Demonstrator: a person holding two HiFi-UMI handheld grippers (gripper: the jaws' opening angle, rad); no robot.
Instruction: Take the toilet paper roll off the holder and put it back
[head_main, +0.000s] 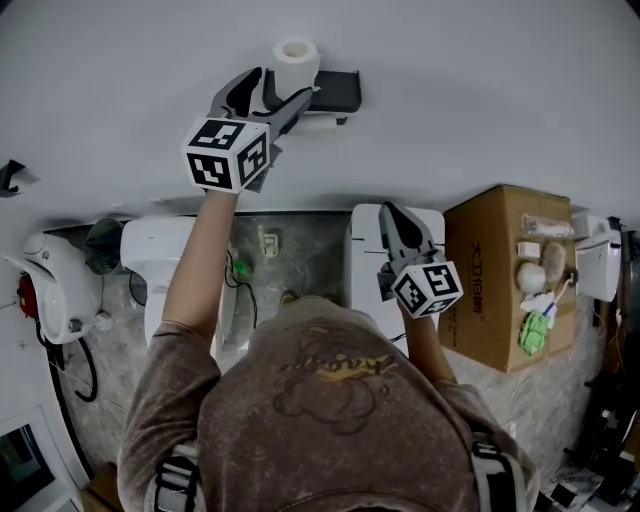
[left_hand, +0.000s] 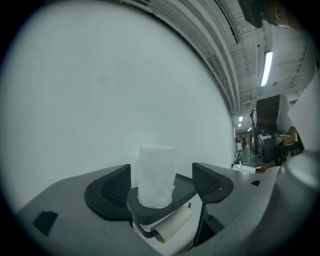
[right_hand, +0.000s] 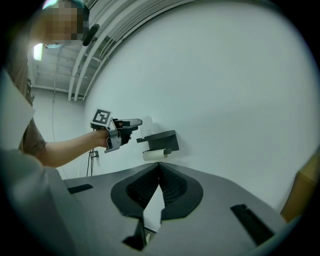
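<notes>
— Spotted the soft white cylindrical toilet paper roll (left_hand: 157, 175), stood upright on the flat top of the dark matte wall holder (left_hand: 182, 190).

— Held the left gripper (head_main: 285, 84) wide open, textured black pads (left_hand: 116, 187) either side, touching nothing. Noted a thinner pale roll (left_hand: 173, 223) slung beneath.

— Had the right gripper (right_hand: 159, 175) pinched closed, empty, well back from the wall.

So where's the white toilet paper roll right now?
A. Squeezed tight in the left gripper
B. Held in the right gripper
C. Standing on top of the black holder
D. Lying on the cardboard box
C: the toilet paper roll stands upright on the holder, and the left gripper has its jaws spread open, not squeezing it.
</notes>
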